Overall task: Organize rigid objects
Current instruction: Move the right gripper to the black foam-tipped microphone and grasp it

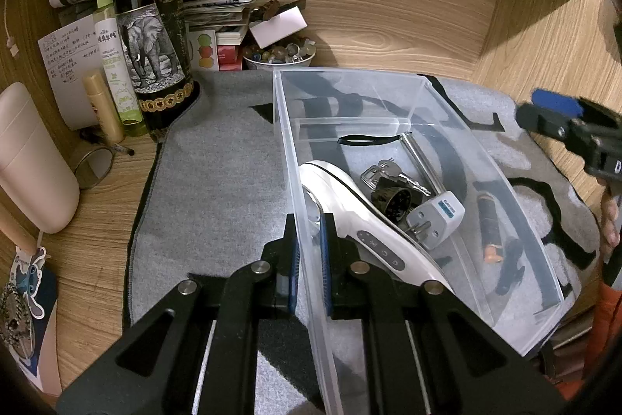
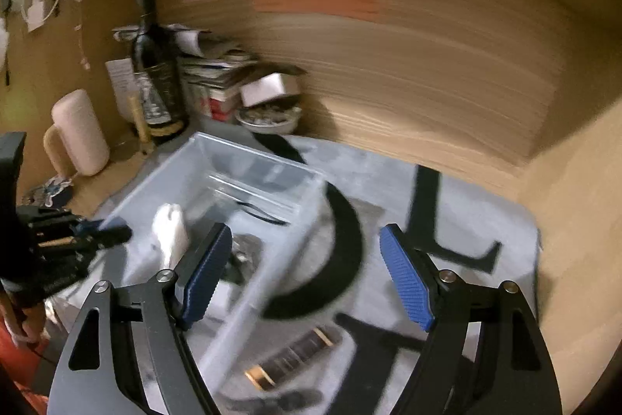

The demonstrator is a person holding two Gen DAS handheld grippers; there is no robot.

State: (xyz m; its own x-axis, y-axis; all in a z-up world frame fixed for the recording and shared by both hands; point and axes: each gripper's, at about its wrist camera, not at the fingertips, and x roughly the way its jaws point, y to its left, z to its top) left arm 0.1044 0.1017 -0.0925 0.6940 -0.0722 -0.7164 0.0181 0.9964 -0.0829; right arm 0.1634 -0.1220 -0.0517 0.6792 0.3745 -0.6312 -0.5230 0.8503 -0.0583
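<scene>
A clear plastic bin [image 1: 388, 80] stands on a grey mat. My left gripper [image 1: 309, 232] is shut on the bin's near left wall, one pad on each side. Inside the bin lie a white handheld appliance [image 1: 361, 216], keys [image 1: 388, 174], a white plug adapter [image 1: 435, 216] and a metal rod with a black strap [image 1: 423, 158]. A dark cylinder with an orange end [image 2: 291, 356] lies on the mat just outside the bin's right wall. My right gripper [image 2: 305, 232] hangs open above the bin's right wall and the mat, with nothing between its fingers. The right wrist view is blurred.
A wine bottle [image 1: 151, 26], a green spray bottle [image 1: 116, 65], a pink cylinder [image 1: 31, 158], stacked papers and a bowl of marbles [image 1: 280, 55] crowd the back left. Wooden walls close in behind and at the right. The mat [image 1: 217, 181] bears black shapes.
</scene>
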